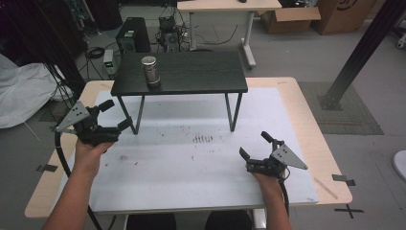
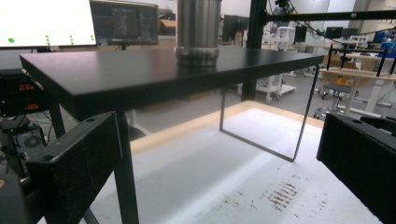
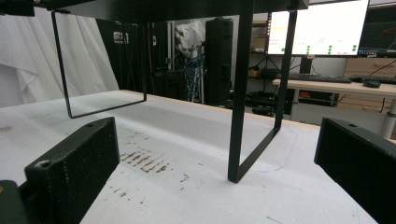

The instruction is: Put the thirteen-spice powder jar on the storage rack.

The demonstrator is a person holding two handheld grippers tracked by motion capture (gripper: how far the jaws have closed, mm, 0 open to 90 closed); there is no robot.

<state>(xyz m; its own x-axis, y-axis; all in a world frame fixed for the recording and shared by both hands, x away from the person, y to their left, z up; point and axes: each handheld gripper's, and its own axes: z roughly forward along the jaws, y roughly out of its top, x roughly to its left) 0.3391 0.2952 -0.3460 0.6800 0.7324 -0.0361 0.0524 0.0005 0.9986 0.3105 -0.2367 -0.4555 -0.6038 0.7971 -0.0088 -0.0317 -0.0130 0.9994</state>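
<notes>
Steel cup [image 1: 151, 70] stands upright on the left part of the black shelf [image 1: 191, 72] that sits at the back of the white-topped table [image 1: 201, 167] — long axis vertical.

High view: left hand-held gripper [image 1: 112, 116] hovers just off the shelf's front-left leg, jaws wide apart, holding nothing. Cup lies forward, up and slightly right of it. Right hand-held gripper [image 1: 253, 143] sits low near the table's front right, also spread wide and empty, well apart from the cup. Left one is clearly nearer — my guess is it takes the reach.

Left gripper view: camera sits below shelf level; cup [image 2: 198, 30] ahead and above, its top cut off by the frame edge.

Right gripper view: shelf underside and legs [image 3: 240, 93] ahead, plus brown stains [image 3: 142, 161] on the table.
</notes>
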